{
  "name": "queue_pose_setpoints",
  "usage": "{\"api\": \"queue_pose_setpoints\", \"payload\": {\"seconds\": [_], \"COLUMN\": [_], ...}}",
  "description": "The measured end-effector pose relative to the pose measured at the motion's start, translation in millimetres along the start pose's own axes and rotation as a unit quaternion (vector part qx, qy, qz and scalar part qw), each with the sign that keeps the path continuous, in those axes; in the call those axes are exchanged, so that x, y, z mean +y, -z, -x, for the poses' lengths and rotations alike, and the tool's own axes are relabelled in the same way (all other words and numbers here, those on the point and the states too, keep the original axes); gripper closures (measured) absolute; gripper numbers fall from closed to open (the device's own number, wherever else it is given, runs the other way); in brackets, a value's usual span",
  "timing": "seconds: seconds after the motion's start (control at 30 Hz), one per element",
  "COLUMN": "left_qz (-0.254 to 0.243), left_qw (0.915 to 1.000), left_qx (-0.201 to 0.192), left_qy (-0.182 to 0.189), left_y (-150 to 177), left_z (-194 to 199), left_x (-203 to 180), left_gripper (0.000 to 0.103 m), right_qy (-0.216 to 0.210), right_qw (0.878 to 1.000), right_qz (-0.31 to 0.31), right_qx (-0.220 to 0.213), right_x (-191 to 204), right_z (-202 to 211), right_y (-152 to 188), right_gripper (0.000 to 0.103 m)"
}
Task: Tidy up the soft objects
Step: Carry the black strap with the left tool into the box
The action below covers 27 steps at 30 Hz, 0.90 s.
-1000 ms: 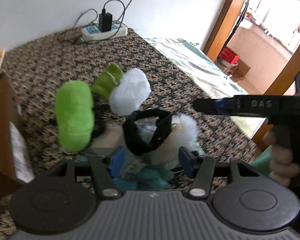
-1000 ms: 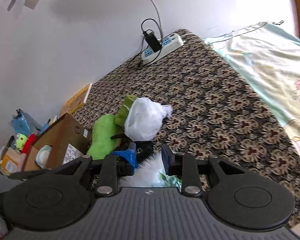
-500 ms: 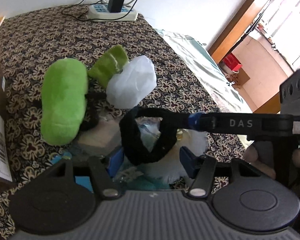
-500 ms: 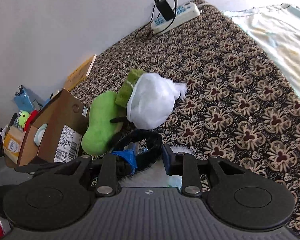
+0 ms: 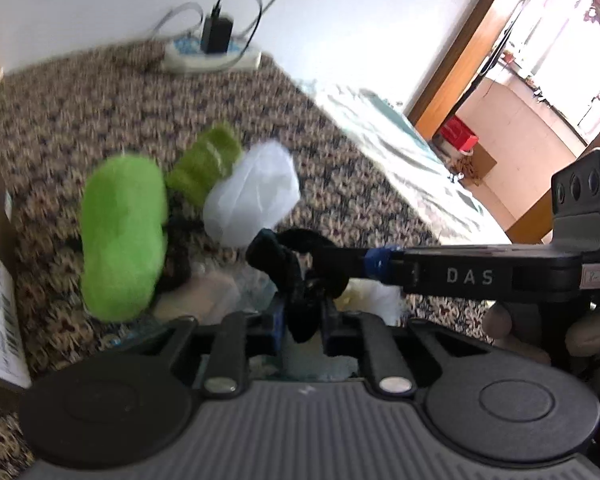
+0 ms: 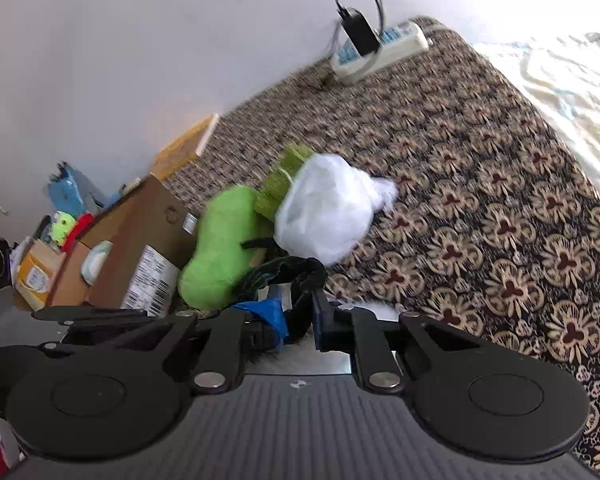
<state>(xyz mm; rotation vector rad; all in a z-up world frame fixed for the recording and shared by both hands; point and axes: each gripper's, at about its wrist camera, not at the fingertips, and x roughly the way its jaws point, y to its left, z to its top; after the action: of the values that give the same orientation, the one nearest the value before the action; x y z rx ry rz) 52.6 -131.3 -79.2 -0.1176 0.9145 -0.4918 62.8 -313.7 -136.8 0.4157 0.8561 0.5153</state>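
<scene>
Both my grippers, left [image 5: 303, 322] and right [image 6: 300, 320], clamped on black fabric band [image 5: 296, 272], stretched between them.

**What you had in front of you, counted**

You had two grippers: the left gripper [image 5: 303, 316] and the right gripper [image 6: 298, 316]. You had one black fabric loop [image 5: 296, 264], one bright green plush [image 5: 122, 236], one darker green ribbed piece [image 5: 204, 162] and one white plastic bag [image 5: 252, 198]. There was one power strip [image 5: 212, 58] with one black charger [image 5: 217, 34] plugged in, and one open cardboard box [image 6: 140, 248].
</scene>
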Motion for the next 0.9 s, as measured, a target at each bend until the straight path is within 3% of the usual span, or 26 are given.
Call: {"api": "queue_pose_setpoints", "payload": {"seconds": [0.47,0.9], "left_qz": [-0.008,0.001], "left_qw": [0.9970,0.9922], "left_qx": [-0.077,-0.125], "left_qy": [0.003,0.003], "left_y": [-5.6,2.0], "left_z": [59.2,127.5], "left_x": [-4.9,52.9], "left_gripper": [0.091,0.091], "right_qy": [-0.055,-0.083], "right_qw": [0.997,0.993], "right_qz": [0.032,0.066], "right_qx": [-0.043,-0.047], "right_x": [36.7,110.4], "right_z": [10.9,-12.0], "right_y": [-10.7,-16.1], "right_gripper": [0.103,0.103]}}
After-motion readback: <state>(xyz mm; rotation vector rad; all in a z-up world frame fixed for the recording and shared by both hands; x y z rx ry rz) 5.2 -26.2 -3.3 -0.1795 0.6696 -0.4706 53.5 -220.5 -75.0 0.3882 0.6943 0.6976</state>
